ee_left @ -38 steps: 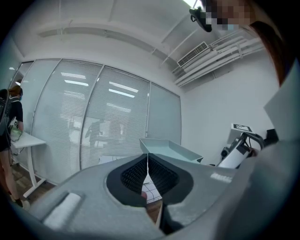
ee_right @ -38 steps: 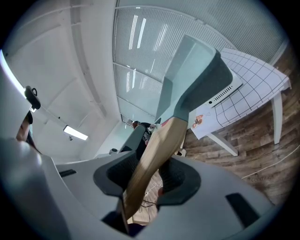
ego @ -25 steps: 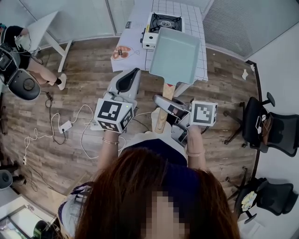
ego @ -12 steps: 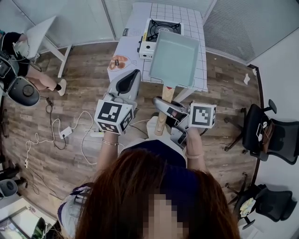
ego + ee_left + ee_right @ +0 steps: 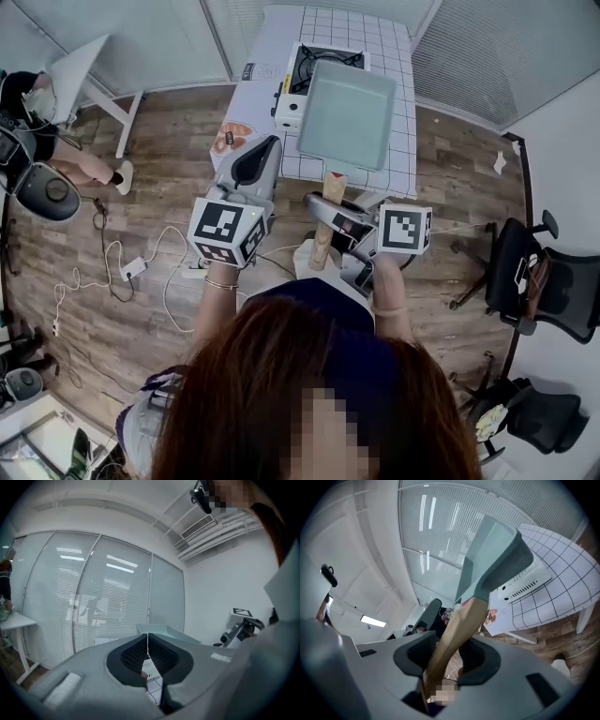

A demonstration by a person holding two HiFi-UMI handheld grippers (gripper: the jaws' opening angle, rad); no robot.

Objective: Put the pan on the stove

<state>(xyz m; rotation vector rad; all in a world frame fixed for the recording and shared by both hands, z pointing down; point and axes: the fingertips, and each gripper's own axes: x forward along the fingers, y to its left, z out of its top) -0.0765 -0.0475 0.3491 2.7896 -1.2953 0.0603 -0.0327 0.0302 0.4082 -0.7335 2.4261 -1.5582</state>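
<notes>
On my side of the stove (image 5: pixel 323 56), my right gripper (image 5: pixel 321 210) clamps the wooden handle (image 5: pixel 322 248) of the pale green pan (image 5: pixel 347 112), jaws part-way apart round it. The pan hangs over the gridded table (image 5: pixel 398 56), hiding the stove's near edge, its bottom bare. My left gripper (image 5: pixel 266 148), left of the pan, has its jaws pressed together, gripping nothing. A printed sheet (image 5: pixel 230 136) lies left of the stove, nearer me.

Matt pan (image 5: pixel 347 112), wooden handle (image 5: pixel 322 248)
The pan's surface is smooth and matt; its handle is bare, faintly glossy wood. The floor (image 5: pixel 141 141) is grained wooden planks and the worktop (image 5: pixel 394 56) smooth.
</notes>
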